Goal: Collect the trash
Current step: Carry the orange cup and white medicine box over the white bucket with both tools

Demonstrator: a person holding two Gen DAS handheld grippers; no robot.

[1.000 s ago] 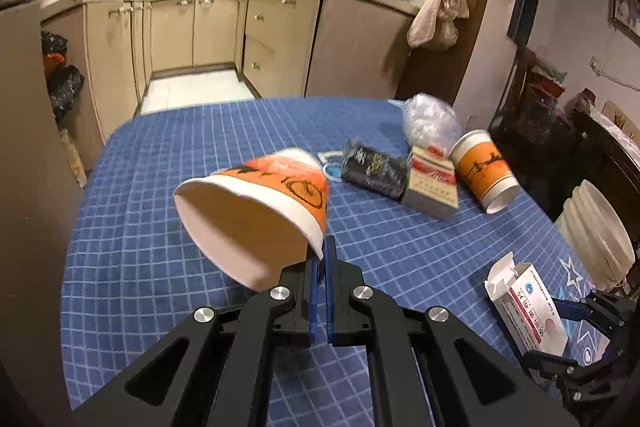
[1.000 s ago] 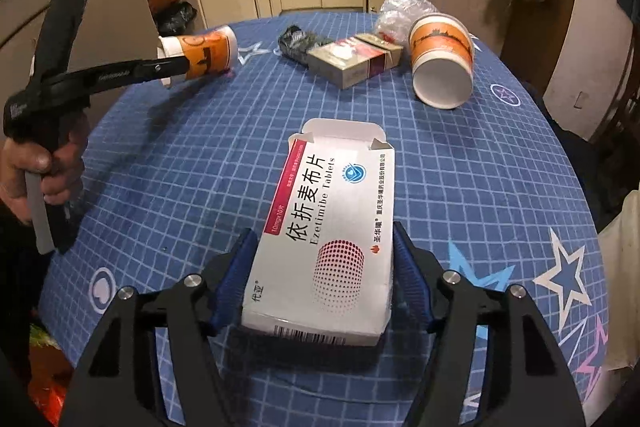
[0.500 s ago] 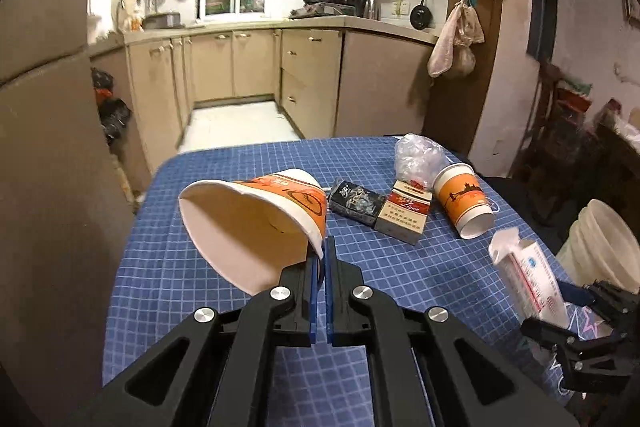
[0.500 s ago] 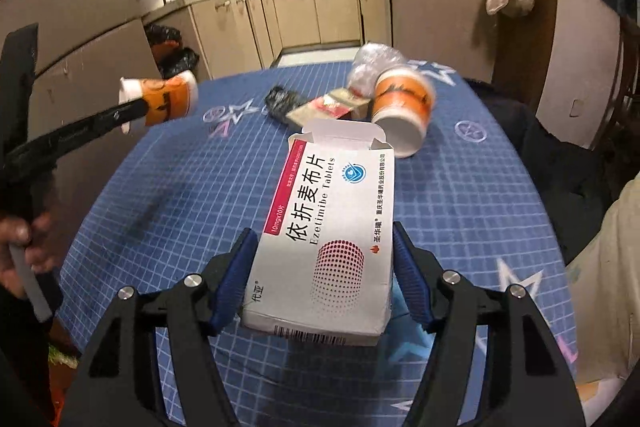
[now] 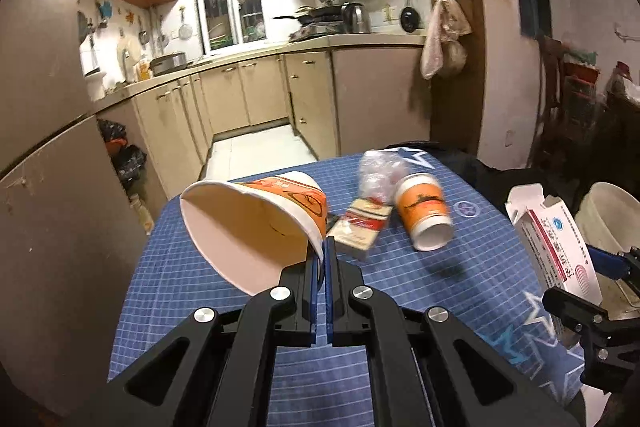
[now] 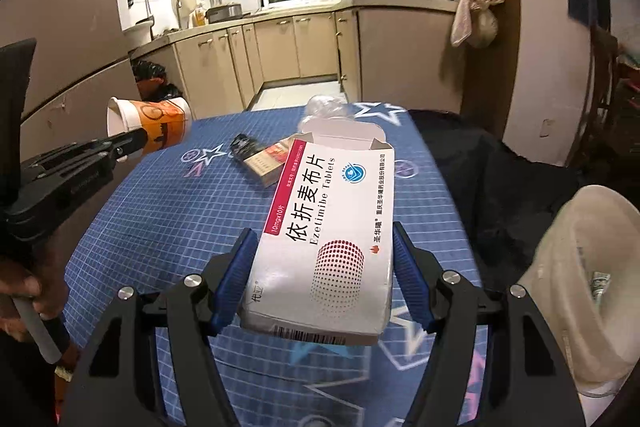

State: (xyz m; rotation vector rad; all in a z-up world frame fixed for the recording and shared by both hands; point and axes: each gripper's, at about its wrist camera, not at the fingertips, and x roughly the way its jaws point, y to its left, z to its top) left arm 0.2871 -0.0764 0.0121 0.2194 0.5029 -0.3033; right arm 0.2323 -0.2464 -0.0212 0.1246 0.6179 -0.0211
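Observation:
My left gripper (image 5: 322,259) is shut on the rim of an orange and white paper cup (image 5: 256,215) and holds it above the blue table (image 5: 192,291); the cup also shows in the right wrist view (image 6: 152,125). My right gripper (image 6: 322,267) is shut on a white medicine box (image 6: 332,227) with an open flap, held above the table; the box also shows in the left wrist view (image 5: 556,243). On the table lie a second paper cup (image 5: 424,211), a cigarette pack (image 5: 360,227), a dark wrapper (image 6: 245,146) and a crumpled clear plastic bag (image 5: 378,169).
A pale bin (image 6: 588,275) stands beside the table at the right, with something inside. A dark cloth (image 6: 492,179) hangs off the table's right edge. Kitchen cabinets (image 5: 256,99) line the far wall. A tall beige cabinet (image 5: 48,211) stands left of the table.
Both grippers have risen and pulled back from the table with the cup and the box still in them. The pale bin has come into the right wrist view.

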